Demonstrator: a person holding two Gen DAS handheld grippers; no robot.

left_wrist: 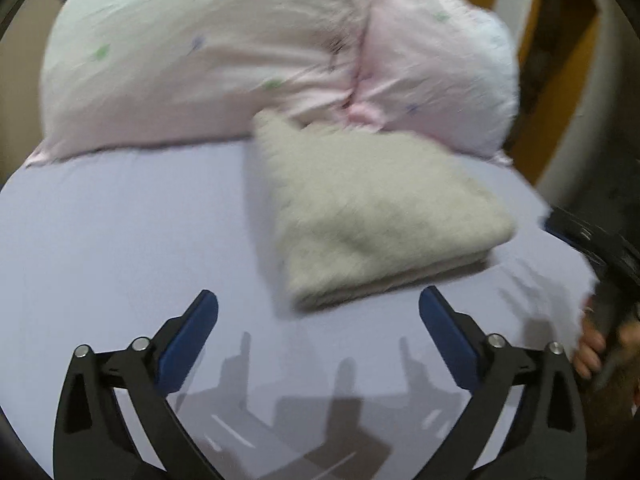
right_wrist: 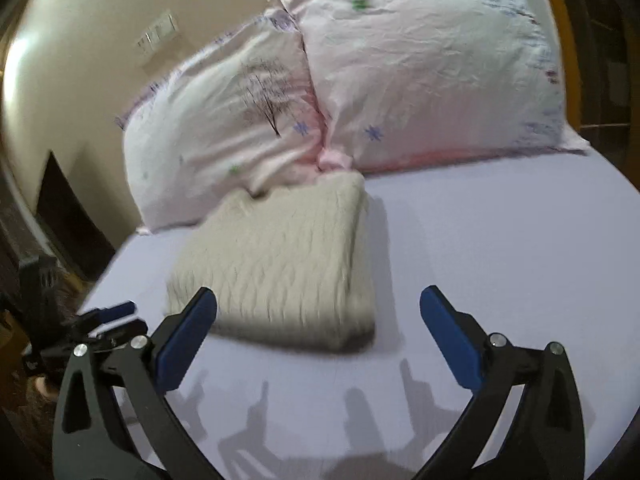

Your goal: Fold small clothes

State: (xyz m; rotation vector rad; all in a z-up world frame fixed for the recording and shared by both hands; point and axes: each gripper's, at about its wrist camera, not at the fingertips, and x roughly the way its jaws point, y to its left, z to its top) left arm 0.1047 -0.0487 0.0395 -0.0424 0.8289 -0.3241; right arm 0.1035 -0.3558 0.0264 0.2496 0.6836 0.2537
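A cream fuzzy knit garment lies folded into a thick rectangle on the lavender bed sheet, its far end against the pillows. It also shows in the right wrist view. My left gripper is open and empty, just in front of the garment's near edge and apart from it. My right gripper is open and empty, close to the garment's near edge. The left gripper also shows at the far left of the right wrist view.
Two pink patterned pillows lie at the head of the bed, also in the left wrist view. A cream wall with a switch plate is at the left. The bed edge drops off at the right in the left wrist view, where a hand shows.
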